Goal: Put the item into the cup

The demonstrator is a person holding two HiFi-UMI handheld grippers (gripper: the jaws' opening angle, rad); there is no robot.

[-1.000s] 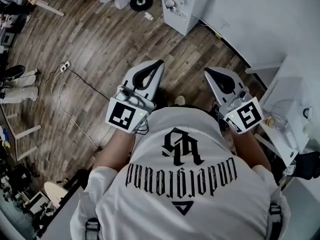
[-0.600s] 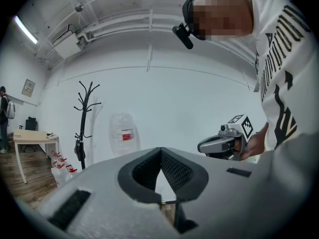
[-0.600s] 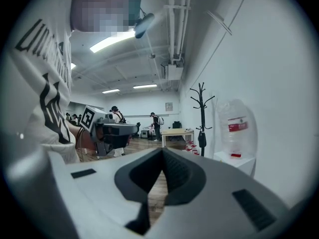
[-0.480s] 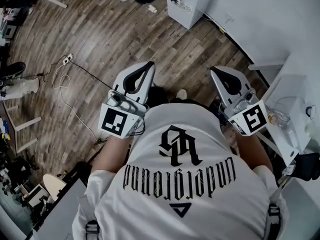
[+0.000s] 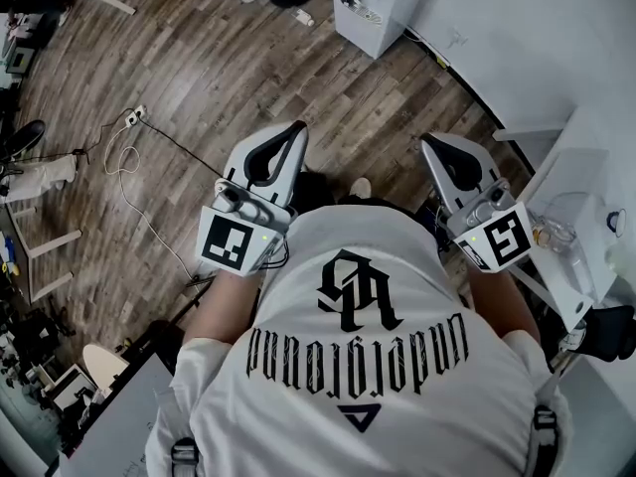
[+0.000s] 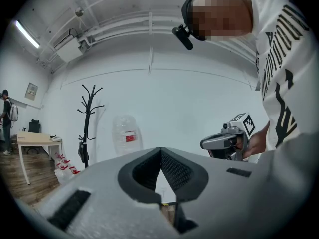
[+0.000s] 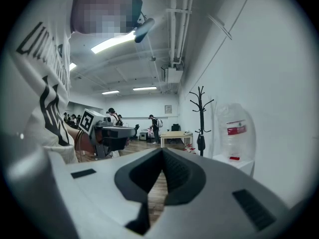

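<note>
I hold both grippers up in front of my chest, over the wooden floor. My left gripper [image 5: 298, 127] is shut with nothing between its jaws; in its own view the tips [image 6: 160, 149] meet with nothing in them. My right gripper [image 5: 428, 142] is shut and empty too, its tips [image 7: 162, 150] touching. Each gripper shows in the other's view: the right gripper [image 6: 228, 141] and the left gripper [image 7: 108, 131]. A clear glass-like vessel [image 5: 559, 229] stands on the white table [image 5: 586, 182] at my right, beyond the right gripper. No item is held.
A white cabinet [image 5: 383, 3] stands against the wall ahead. A cable and power strip [image 5: 129, 132] lie on the floor at left. A coat rack [image 6: 87, 121] and a large water bottle [image 6: 127, 133] stand by the wall. People stand near a far desk [image 7: 174, 135].
Over the first half second the left gripper shifted left and slightly up in the head view, and the right gripper edged right. Since then almost nothing has moved. Both stayed shut.
</note>
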